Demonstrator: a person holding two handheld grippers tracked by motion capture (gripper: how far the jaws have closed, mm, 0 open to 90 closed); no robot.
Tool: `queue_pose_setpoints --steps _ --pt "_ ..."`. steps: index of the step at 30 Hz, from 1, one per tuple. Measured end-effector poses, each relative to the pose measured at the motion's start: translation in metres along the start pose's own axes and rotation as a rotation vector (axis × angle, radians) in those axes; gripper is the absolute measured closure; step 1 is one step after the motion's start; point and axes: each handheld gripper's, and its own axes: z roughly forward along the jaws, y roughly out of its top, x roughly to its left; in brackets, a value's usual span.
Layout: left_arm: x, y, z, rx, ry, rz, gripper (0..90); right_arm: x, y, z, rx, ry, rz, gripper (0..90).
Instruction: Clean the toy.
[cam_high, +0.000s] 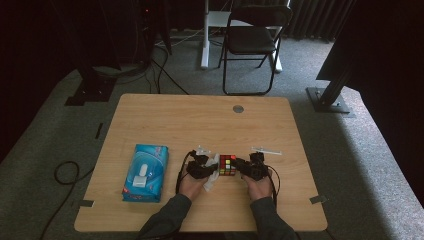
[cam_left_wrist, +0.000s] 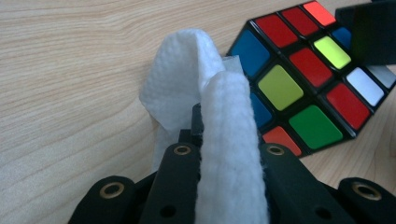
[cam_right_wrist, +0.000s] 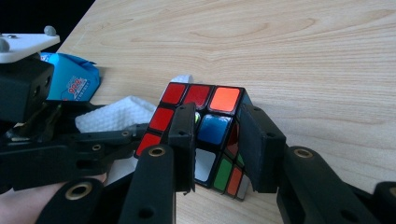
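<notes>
The right gripper has its jaws clamped on one corner column of the cube, which sits tilted on an edge on the table, red face turned toward the left gripper. The left gripper has its jaws pinched on a folded white wipe that stands up between them, its long axis along the jaws, its top curling over just beside the cube's blue-and-green face. In the high view both hands lie near the table's front edge, grippers pointing inward at the cube between them. A blue tissue pack lies well to the left.
</notes>
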Motion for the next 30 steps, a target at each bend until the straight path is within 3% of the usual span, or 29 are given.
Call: queue_pose_setpoints --steps 12,16,20,26,30 --pt "0.007 0.008 0.006 -0.005 0.006 -0.037 83.1 0.000 0.000 0.000 0.002 0.004 -0.001 67.4" --pt "0.008 0.010 0.005 -0.007 -0.009 -0.059 83.5 -0.001 0.000 0.000 0.003 0.006 0.000 67.4" --pt "0.005 0.013 -0.003 -0.042 -0.028 -0.066 83.6 -0.001 0.000 0.000 0.001 0.008 0.002 67.3" --pt "-0.001 0.023 -0.019 -0.094 -0.050 -0.038 83.9 -0.002 0.000 0.000 0.000 0.010 0.002 67.2" --pt "-0.005 0.027 -0.023 -0.092 -0.041 -0.022 83.9 -0.002 0.000 0.000 -0.001 0.010 0.002 67.3"
